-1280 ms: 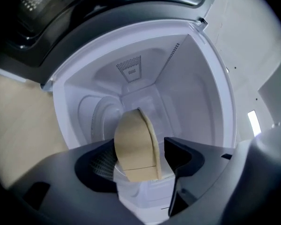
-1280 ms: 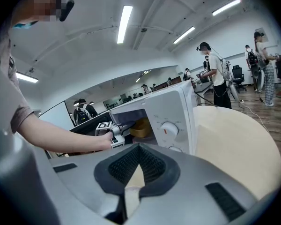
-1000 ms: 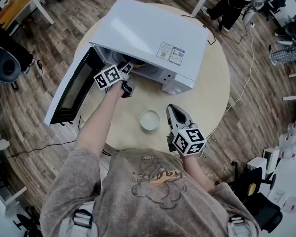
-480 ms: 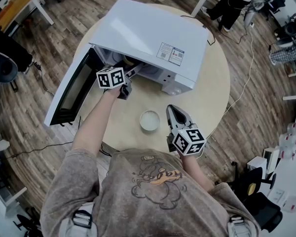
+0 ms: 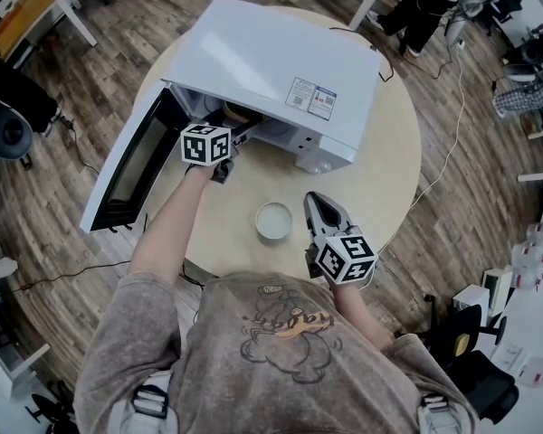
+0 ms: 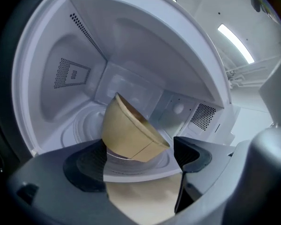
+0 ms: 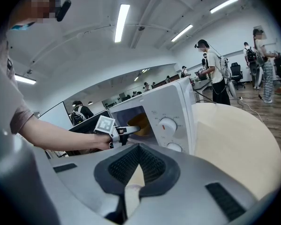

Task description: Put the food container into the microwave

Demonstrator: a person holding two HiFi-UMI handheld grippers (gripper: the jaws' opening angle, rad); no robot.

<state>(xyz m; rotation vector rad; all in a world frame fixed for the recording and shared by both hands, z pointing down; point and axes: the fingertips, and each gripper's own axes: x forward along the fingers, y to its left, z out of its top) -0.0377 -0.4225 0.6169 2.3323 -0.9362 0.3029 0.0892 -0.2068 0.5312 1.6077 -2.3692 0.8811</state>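
Right gripper (image 5: 319, 208), nearest the operator at the 5 o'clock edge of the table (image 5: 380, 179), is clenched: jaws together, nothing between them. Just beside it, at its 9 o'clock, a round white disc (image 5: 274, 220), possibly a lid, lies on the table. Further out, at 10 o'clock, the left gripper (image 6: 138, 168) sits at the mouth of the microwave (image 5: 281, 70), whose door (image 5: 131, 165) stands swung out toward 9 o'clock. Its jaws have just been opening and stand wide apart, released. The food container (image 6: 129, 135), a tan paper bowl, shows in the gap beyond the pads, and neither pad touches it. It rests on the turntable (image 6: 84, 125) inside the cavity, apparently toward the front. Hazard: with the jaws this wide and the bowl this close, a retreat that is not straight could catch the rim and tip or drag the bowl out. A bowl left near the front lip could also foul the door on closing. Pose: the left forearm reaches out to the opening, with the gripper pitched slightly down. The right hand is held close to the body, and its gripper points toward 12 o'clock, slightly down.
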